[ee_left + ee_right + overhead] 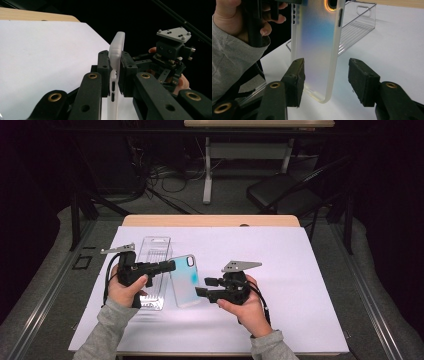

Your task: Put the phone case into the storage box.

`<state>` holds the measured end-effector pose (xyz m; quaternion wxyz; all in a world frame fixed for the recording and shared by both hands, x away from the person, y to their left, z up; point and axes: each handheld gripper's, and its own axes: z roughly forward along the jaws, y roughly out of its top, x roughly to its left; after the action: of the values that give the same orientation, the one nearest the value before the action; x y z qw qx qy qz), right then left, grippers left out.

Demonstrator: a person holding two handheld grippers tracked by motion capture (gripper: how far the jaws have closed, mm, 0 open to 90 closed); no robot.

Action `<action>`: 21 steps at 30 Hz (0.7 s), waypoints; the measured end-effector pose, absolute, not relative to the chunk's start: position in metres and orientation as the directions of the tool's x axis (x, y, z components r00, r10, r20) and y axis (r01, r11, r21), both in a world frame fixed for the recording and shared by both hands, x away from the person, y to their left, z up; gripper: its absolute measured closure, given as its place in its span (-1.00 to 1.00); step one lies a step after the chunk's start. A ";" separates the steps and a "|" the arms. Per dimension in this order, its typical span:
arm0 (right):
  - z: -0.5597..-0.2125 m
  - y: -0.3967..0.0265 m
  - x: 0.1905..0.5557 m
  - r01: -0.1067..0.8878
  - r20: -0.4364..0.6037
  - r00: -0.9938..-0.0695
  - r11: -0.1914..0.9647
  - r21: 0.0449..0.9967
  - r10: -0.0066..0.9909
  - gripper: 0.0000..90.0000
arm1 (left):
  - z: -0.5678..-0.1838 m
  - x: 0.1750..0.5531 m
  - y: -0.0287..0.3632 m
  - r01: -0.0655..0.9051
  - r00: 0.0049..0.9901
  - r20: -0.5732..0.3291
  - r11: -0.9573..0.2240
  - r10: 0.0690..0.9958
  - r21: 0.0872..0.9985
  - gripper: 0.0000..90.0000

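Note:
A translucent phone case [186, 280] with a blue-tinted back hangs above the white sheet, held near its camera end. My left gripper [172, 266] is shut on that end; in the left gripper view both pads squeeze the case's edge [116, 50]. My right gripper [202, 286] comes in from the right at the case's lower end. In the right gripper view my right gripper [325, 80] stands open, with the case's bottom corner [317, 45] between its jaws. One pad [297, 80] is close beside the case, the other [362, 80] stands clear of it.
A clear plastic package [154, 251] lies flat on the white sheet [300, 270] under and behind my left hand, also visible behind the case [359, 22]. Beyond the wooden table edge [210, 221] stand a black folding chair [282, 190] and another table's legs.

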<state>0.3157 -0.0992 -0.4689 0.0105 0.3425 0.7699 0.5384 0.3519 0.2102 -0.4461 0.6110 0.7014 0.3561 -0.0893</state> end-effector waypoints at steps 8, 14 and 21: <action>-0.472 -0.100 0.317 0.536 0.380 -0.762 0.181 0.824 0.524 0.21 | -0.448 0.352 0.208 0.613 0.731 -0.565 -0.006 0.383 0.790 0.81; -0.474 -0.100 0.318 0.547 0.395 -0.759 0.178 0.818 0.518 0.27 | -0.449 0.351 0.205 0.618 0.732 -0.568 -0.014 0.376 0.786 0.81; -0.475 -0.101 0.319 0.547 0.395 -0.757 0.173 0.819 0.521 0.38 | -0.450 0.350 0.202 0.622 0.732 -0.570 -0.022 0.373 0.783 0.81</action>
<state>0.3195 -0.1011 -0.4751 -0.0120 0.3485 0.7657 0.5405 0.3504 0.2024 -0.4499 0.6045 0.7075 0.3515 -0.1027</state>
